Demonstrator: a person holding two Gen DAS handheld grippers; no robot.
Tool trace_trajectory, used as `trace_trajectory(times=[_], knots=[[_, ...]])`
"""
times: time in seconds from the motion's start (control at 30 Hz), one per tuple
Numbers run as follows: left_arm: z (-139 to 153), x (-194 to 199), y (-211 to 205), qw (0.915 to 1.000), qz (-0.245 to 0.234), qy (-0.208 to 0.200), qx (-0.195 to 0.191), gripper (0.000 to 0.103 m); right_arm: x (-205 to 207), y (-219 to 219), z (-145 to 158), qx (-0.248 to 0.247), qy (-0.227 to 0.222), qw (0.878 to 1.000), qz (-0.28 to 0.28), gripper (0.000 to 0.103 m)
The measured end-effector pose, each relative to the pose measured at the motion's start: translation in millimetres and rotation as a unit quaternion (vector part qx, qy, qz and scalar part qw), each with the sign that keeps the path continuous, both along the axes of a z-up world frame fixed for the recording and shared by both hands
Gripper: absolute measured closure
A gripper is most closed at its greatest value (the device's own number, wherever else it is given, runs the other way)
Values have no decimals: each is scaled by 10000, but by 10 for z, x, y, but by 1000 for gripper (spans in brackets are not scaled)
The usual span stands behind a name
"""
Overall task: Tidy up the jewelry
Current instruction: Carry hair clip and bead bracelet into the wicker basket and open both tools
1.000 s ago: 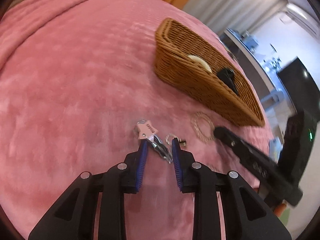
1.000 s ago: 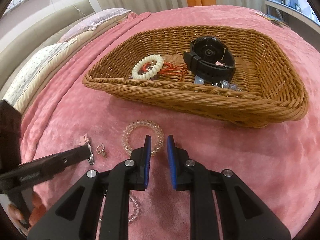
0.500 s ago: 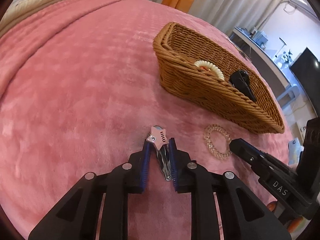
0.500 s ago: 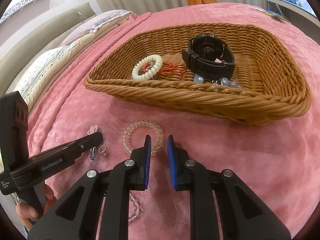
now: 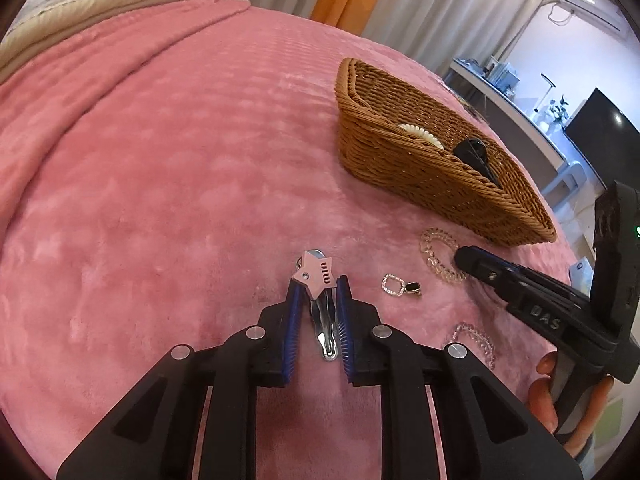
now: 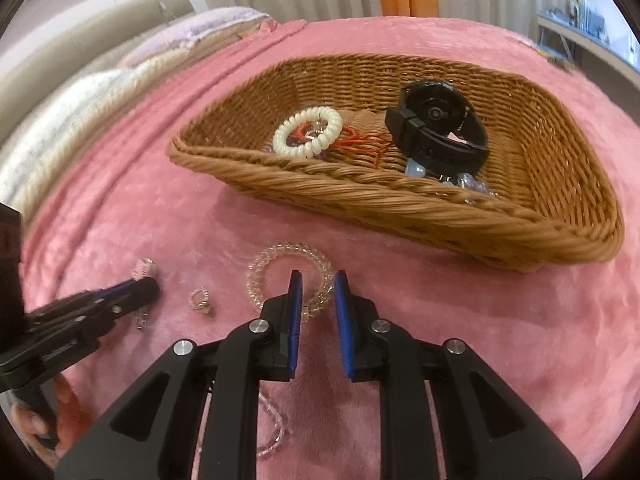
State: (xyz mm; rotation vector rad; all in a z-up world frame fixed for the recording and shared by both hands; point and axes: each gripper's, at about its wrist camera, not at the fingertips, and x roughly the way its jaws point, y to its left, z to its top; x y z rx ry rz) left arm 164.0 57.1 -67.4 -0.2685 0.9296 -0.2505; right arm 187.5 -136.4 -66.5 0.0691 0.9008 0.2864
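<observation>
The left gripper [image 5: 316, 296] is closed on a silver hair clip [image 5: 323, 320] with a pink star [image 5: 315, 274] at its front end, held just above the pink blanket [image 5: 160, 184]. The right gripper [image 6: 318, 292] has its jaws slightly parted over the near edge of a clear coil bracelet [image 6: 290, 276] lying on the blanket; they grip nothing. A small pendant [image 5: 400, 286] lies between the 2 grippers. A second clear bracelet [image 5: 474, 342] lies nearer the camera. Beyond, the wicker basket [image 6: 400, 204] holds a white coil bracelet [image 6: 308, 136], a red cord [image 6: 360, 140] and a black watch [image 6: 438, 128].
</observation>
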Motion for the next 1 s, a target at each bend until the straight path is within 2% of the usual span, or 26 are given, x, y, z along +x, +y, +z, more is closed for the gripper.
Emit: trace_trajectory(times=[0.07, 0.13, 0.3, 0.6, 0.8, 0.9, 1.0], knots=[[-4, -44, -15, 9999, -48, -66, 63, 87, 28, 63, -24, -160, 35, 9999, 32, 89], [-2, -64, -29, 9999, -78, -114, 76, 87, 12, 118, -22, -300, -28, 9995, 107, 94], [2, -100, 4, 9997, -110, -204, -38, 87, -157, 220, 50, -483, -332, 9977, 337, 95], [169, -250, -2, 9976, -244, -636, -134, 87, -484, 5, 343, -45, -611, 9977, 276, 95], [708, -352, -111, 9917, -432, -1183, -255, 87, -654, -271, 981, 59, -1265, 9919, 59, 95], [1079, -292, -249, 9862, -607, -1525, -215, 87, -537, -377, 1279, -11, -1540, 9880, -88, 95], [1361, -121, -437, 9814, -742, -1769, -95, 87, -311, -481, 1438, -90, -1665, 9856, -285, 95]])
